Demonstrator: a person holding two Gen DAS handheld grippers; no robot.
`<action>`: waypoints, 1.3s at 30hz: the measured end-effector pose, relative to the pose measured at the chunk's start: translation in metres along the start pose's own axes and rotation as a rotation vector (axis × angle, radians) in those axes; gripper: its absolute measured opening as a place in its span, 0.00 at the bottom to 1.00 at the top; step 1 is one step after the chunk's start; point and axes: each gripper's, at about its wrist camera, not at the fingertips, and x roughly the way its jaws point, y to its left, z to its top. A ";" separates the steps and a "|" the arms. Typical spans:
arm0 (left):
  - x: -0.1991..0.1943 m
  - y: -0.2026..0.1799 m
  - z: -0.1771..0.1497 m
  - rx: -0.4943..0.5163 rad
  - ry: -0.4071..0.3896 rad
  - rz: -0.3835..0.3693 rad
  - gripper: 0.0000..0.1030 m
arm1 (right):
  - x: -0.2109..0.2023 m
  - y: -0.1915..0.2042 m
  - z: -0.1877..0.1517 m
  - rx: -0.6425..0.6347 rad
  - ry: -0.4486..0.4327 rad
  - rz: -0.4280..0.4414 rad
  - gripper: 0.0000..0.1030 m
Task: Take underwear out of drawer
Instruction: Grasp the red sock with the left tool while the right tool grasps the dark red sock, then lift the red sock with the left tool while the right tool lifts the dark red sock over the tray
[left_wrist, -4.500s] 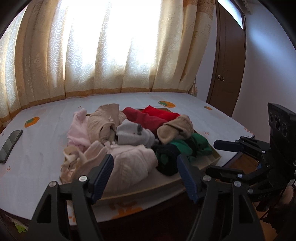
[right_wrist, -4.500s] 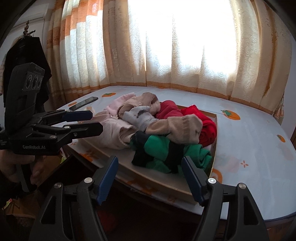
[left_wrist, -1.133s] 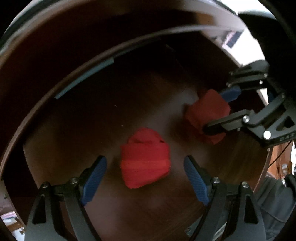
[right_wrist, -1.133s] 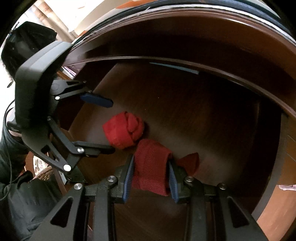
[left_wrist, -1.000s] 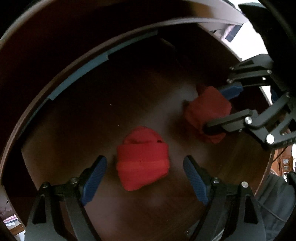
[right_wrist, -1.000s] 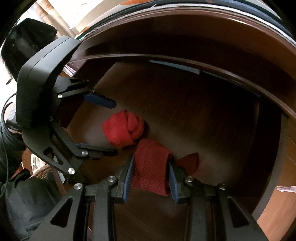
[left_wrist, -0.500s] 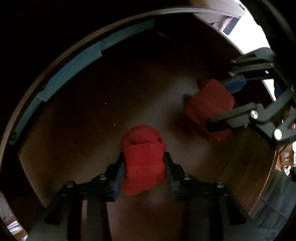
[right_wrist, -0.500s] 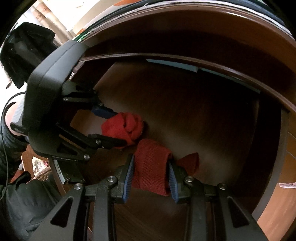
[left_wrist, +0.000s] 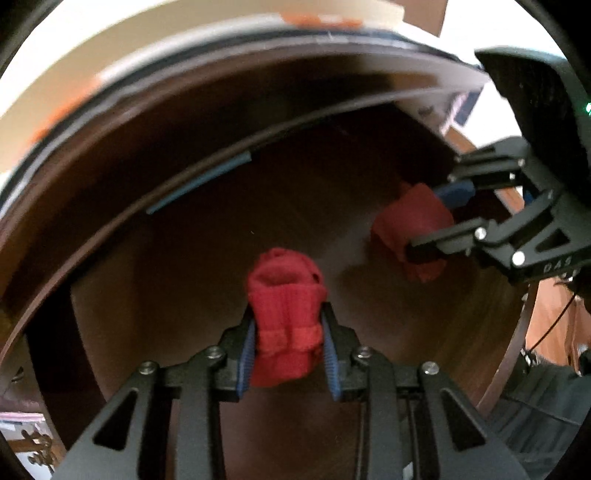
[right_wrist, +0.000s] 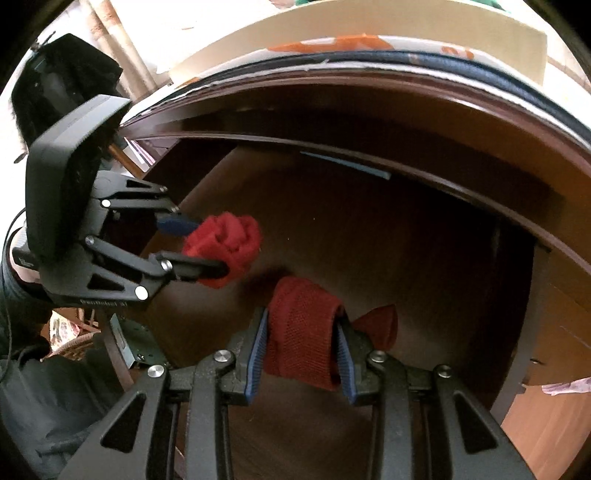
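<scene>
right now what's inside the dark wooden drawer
Two rolled red underwear bundles, one clamped in the left gripper, one in the right gripper. The dark wooden drawer floor beneath them is hidden.

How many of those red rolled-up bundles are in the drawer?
2. One red bundle is pinched in the left claw; the other red bundle is pinched in the right claw. More could be hidden in the drawer's dark corners.

The drawer is dark brown wood with a smooth, faintly glossy floor. Both red underwear rolls are soft ribbed knit cloth, one brighter, one darker and coarser. The fingers are matt black plastic with ridged blue pads and shiny metal screws.
</scene>
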 end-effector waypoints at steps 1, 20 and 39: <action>-0.005 -0.001 -0.003 -0.012 -0.017 0.008 0.29 | -0.001 0.001 -0.001 -0.005 -0.004 -0.003 0.36; -0.047 0.019 -0.025 -0.124 -0.233 0.110 0.29 | -0.030 0.002 -0.016 -0.044 -0.119 -0.031 0.36; -0.078 0.020 -0.043 -0.171 -0.378 0.174 0.29 | -0.063 0.010 -0.029 -0.109 -0.273 -0.087 0.35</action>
